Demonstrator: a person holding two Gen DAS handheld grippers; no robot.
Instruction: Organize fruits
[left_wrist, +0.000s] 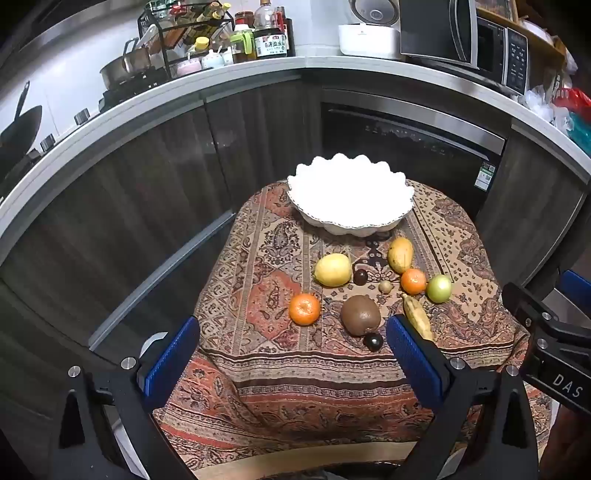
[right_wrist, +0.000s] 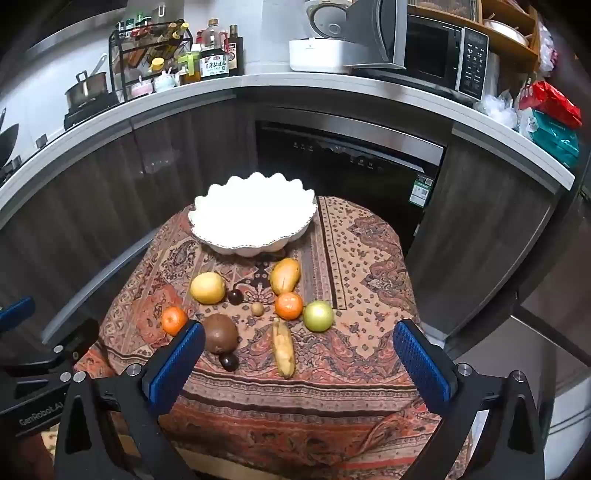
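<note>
So nothing grabbed yet | left claw (left_wrist: 291, 354) and right claw (right_wrist: 299, 354) both wide open, empty | fruits loose on tabletop (right_wrist: 369, 258), white bowl (right_wrist: 255, 221) behind them empty | banana (right_wrist: 283, 349) lies lengthwise ahead of right claw, nearer it | tangerine (left_wrist: 304, 308) sits closer to left

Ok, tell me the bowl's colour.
White, with a scalloped rim; the bowl shows best in the right wrist view.

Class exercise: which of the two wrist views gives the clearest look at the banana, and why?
The right wrist view: the whole banana lies unobstructed on the patterned cloth, both ends visible. In the left wrist view, the banana has its near end hidden behind a blue finger of the left tool.
</note>
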